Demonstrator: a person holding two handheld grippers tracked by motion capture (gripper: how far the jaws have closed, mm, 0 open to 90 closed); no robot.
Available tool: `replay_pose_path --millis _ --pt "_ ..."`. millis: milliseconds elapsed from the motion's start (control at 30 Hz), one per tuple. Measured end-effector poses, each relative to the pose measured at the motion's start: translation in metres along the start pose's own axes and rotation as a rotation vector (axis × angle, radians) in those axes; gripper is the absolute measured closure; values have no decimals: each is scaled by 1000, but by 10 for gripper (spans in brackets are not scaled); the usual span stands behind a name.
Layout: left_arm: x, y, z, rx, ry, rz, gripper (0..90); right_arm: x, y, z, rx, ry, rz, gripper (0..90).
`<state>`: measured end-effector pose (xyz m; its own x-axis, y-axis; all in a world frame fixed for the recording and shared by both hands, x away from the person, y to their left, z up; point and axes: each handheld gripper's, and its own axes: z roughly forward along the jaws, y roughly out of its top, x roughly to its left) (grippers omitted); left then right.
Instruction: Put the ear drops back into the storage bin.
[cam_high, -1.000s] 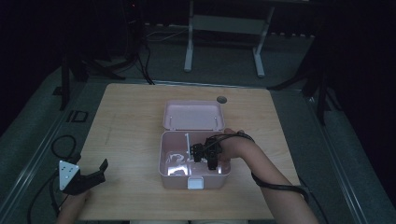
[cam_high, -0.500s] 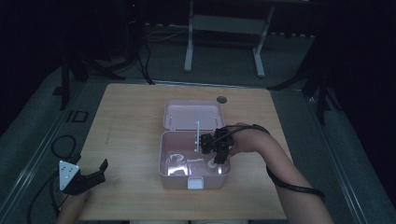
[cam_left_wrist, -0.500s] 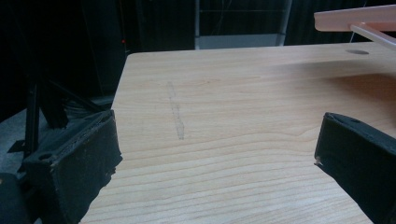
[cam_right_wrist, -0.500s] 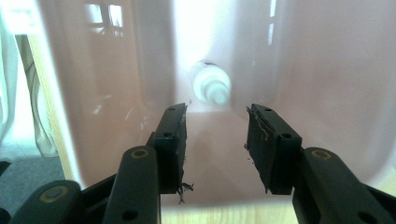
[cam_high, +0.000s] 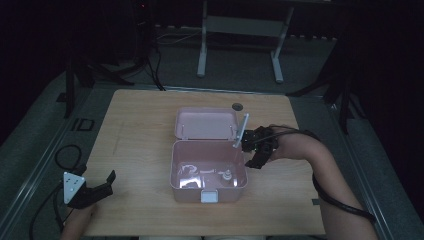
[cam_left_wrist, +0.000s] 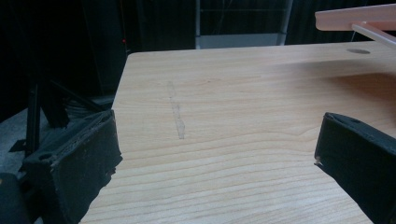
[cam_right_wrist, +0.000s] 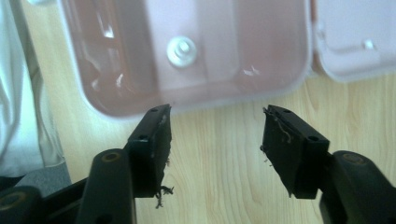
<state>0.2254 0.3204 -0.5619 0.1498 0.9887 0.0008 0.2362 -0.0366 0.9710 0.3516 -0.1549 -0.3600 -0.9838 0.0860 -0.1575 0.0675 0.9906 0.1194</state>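
An open pink plastic box stands mid-table, its lid folded back behind it. Inside lie a small round white knob and a curled pale piece. My right gripper hangs just outside the box's right wall. Its jaws have just been opening and stand open with nothing between them. A thin pale strip slants up beside it. The right gripper view looks past the right gripper at bare wood, the box rim and the knob. My left gripper rests open at the front left.
A white latch sits on the box's front wall. A dark round hole marks the table behind the lid. The left gripper faces bare wooden tabletop, with a pink lid edge far right. Cables lie off the table's left edge.
The right gripper rose out of the box and moved right, past its right wall, and its jaws went from shut to open. The pale strip moved along with it. The left gripper stayed put.
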Motion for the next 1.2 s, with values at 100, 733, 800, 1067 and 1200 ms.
replay_pose_path --millis 100,733,800,1067,1200 --pt "0 0 0 0 1 1 4 -4 -14 2 -4 -1 57 329" --pt "0 0 0 1 0 1 4 -14 -89 69 -155 -24 286 140" --pt "0 0 0 0 1 1 3 -12 -97 84 -195 -29 324 140" --pt "0 0 0 -1 0 0 4 -5 -119 120 -260 -36 412 141" --pt "0 0 0 -1 1 -1 4 0 -131 130 -325 -42 483 140"
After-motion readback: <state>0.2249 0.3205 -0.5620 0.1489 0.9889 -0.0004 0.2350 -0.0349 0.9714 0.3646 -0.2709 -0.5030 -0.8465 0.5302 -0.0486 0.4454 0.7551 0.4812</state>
